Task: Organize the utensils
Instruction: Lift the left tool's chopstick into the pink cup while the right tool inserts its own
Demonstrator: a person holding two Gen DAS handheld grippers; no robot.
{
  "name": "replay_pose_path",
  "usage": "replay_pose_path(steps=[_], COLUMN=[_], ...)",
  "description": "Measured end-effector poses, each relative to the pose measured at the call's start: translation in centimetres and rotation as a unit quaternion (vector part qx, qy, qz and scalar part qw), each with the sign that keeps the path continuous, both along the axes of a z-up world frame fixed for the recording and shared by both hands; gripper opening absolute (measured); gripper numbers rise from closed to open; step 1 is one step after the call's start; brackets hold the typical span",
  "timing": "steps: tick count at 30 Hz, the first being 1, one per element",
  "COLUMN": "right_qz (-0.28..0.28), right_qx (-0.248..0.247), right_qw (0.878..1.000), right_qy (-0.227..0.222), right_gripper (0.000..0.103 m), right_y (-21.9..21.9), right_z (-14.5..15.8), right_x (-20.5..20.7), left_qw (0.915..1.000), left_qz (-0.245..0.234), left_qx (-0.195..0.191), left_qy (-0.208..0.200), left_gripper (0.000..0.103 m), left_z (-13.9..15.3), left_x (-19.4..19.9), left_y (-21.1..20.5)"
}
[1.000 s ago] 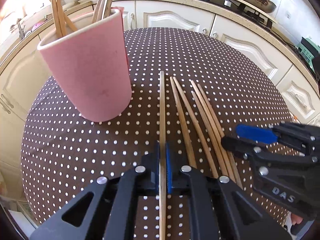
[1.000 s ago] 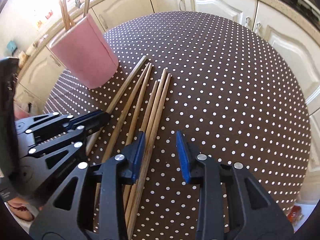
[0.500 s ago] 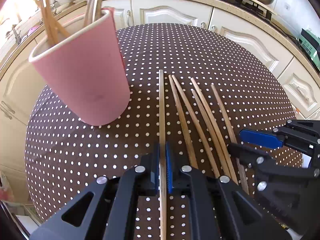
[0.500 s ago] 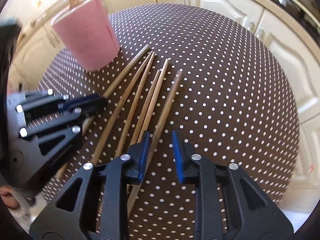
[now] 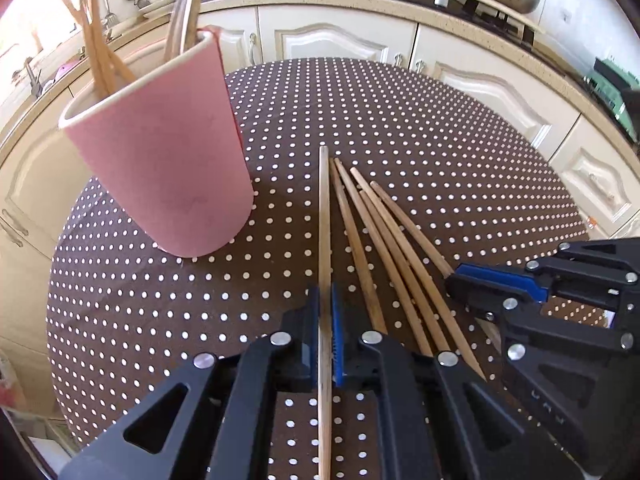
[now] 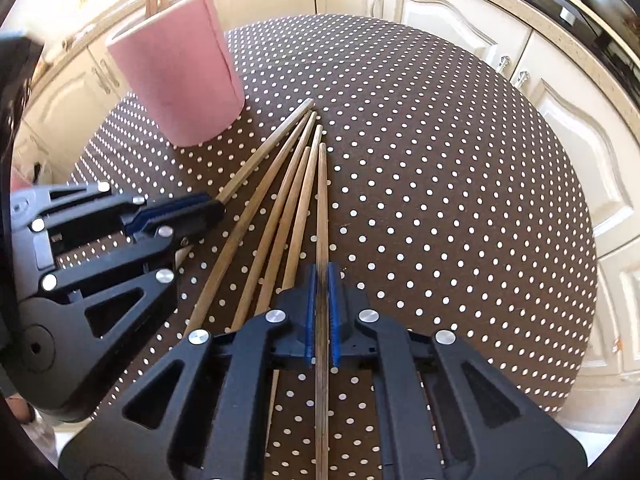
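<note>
Between its own blue pads, the right hand-held gripper (image 6: 321, 312) has just clamped the outermost chopstick (image 6: 322, 208) on the dotted counter (image 6: 460, 184), matching the left hand-held gripper (image 5: 325, 332) pinching another chopstick (image 5: 324, 220), so both seem ready for the pink cup (image 5: 160, 160).

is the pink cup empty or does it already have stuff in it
Not empty. The pink cup stands upright on the dotted tablecloth, and several wooden sticks poke out above its rim.
</note>
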State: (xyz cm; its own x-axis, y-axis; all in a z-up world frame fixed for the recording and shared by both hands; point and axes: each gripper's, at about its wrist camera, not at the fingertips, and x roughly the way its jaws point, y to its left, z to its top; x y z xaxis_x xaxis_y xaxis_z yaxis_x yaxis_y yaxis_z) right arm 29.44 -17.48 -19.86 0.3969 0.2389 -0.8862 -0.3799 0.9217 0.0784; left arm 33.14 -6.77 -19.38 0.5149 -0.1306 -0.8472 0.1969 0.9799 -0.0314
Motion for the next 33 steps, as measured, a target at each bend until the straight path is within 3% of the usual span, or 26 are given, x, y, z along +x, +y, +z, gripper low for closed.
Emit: replay_pose_path(steps=[9,19,25,33], right_qz=[-0.013,0.001,0.002,-0.002], right_qx=[0.077,0.182,0.235,0.27], right_qw=[0.996,0.974,0.952,0.92], right_qy=[-0.041,-0.136,-0.194,-0.285], right_gripper=[0.006,0.006,0.006,0.006], right_y=[-2.9,-4.9,-3.3,-0.4], right_z=[3.8,10.5,14.2,17.5], right_x=[-0.7,-1.8,-2.6,-1.6], left_qw=[0.9962,0.9799,0.9588,0.9162], left_qz=[0.006,-0.008,-0.006,0.032], left_qx=[-0.036,-0.091,-0.138,-0.16], left_qy=[-0.079,-0.177,-0.248,-0.366], left_gripper=[0.006,0.006,0.006,0.006], left_z=[3.6,9.3,12.8,17.3], left_x=[-4.0,-7.5,-7.9,-7.4], left_y=[1.4,2.2,3.2,6.6])
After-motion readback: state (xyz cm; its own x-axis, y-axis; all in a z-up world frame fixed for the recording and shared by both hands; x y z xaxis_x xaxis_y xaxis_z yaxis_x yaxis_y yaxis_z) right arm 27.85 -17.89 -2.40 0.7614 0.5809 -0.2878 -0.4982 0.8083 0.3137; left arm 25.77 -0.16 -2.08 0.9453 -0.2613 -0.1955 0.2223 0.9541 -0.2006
